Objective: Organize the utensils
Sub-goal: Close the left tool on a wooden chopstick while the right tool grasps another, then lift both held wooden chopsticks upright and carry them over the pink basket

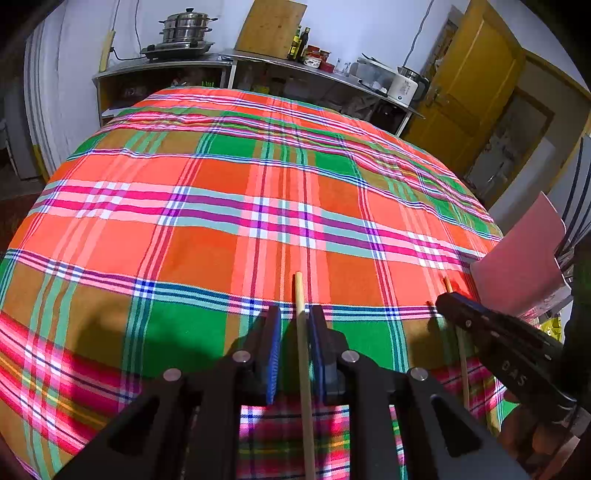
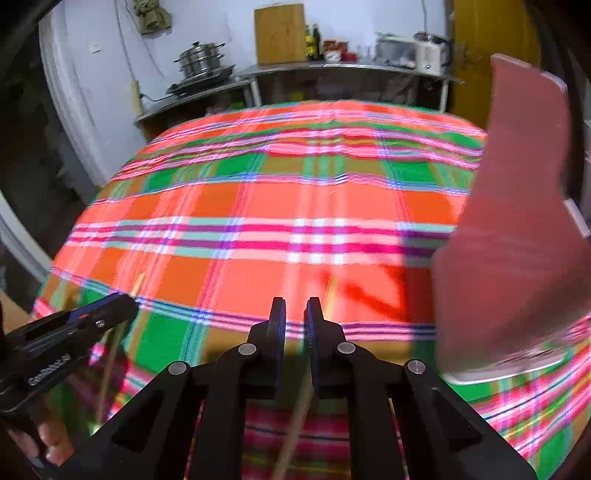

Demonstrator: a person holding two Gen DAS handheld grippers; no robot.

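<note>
Left black two-finger gripper (image 1: 294, 314) with blue pads is clamped on a long pale wooden chopstick (image 1: 303, 354); stick runs straight up between the pads, tip poking out past the fingertips above the cloth. Right black gripper (image 2: 295, 308), jaws nearly together, has a second thin wooden chopstick (image 2: 295, 424) passing between them; view is blurred, looks pinched. From the left wrist view the right gripper sits at the right edge with its stick tip showing just above it.

Largest to smallest: bright plaid tablecloth (image 1: 221, 206) in orange, green and pink covers the whole table. Yellow wooden door (image 1: 465, 96) at the back right. Metal counter shelf (image 1: 207, 64) behind the table. Pink flat plastic panel (image 2: 517, 229) stands at the right table edge, tilted. Wooden cutting board (image 1: 271, 27) leans on the wall. Stacked steel steamer pot (image 1: 186, 29) on the counter. White electric kettle (image 1: 404, 88) near the door. Dark bottles (image 1: 299, 44) beside the board.
</note>
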